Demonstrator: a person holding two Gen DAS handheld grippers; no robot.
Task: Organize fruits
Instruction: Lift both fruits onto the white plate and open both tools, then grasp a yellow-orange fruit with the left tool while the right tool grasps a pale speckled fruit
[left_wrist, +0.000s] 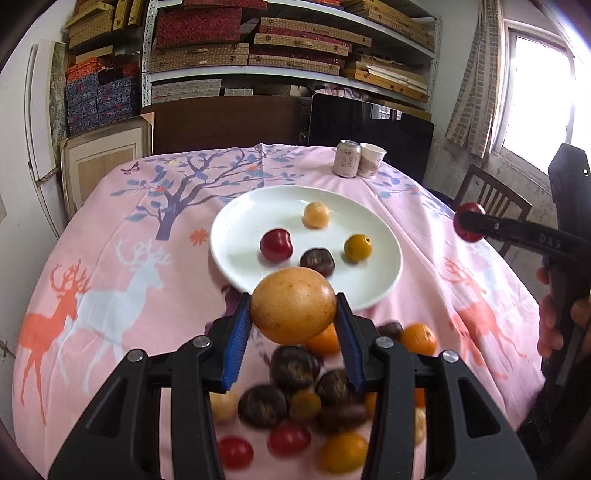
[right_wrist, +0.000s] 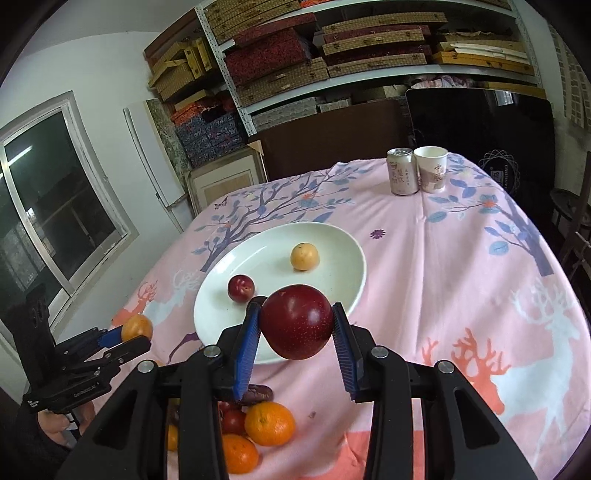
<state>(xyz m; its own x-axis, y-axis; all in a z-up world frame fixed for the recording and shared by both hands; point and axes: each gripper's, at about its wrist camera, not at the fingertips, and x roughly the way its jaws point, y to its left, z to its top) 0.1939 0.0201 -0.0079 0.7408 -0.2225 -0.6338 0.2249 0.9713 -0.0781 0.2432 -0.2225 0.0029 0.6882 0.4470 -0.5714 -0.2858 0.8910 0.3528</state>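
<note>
Left wrist view shows the left tool (left_wrist: 293, 312) low in the middle of the frame, pinching a yellow-orange fruit (left_wrist: 293, 304) between its blue pads. Just above it sits a white plate (left_wrist: 236, 229) on the pink surface (left_wrist: 110, 258). Four small fruits lie on the plate: a pale orange one (left_wrist: 316, 214), a red one (left_wrist: 276, 245), a dark one (left_wrist: 317, 261) and a yellow one (left_wrist: 357, 248). At the bottom of the frame a blurry pile of fruits (left_wrist: 295, 410) lies under the tool. At the right edge the right tool (left_wrist: 470, 222) pinches a red fruit (left_wrist: 469, 223).

Right wrist view shows that big red fruit (right_wrist: 296, 321) held tight between the blue pads in the middle of the frame, in front of the plate's near edge. At the lower left the left tool (right_wrist: 135, 332) holds its yellow-orange fruit. Oranges (right_wrist: 269, 423) lie at the bottom. A can (right_wrist: 402, 171) and a paper cup (right_wrist: 431, 168) stand side by side at the upper right
</note>
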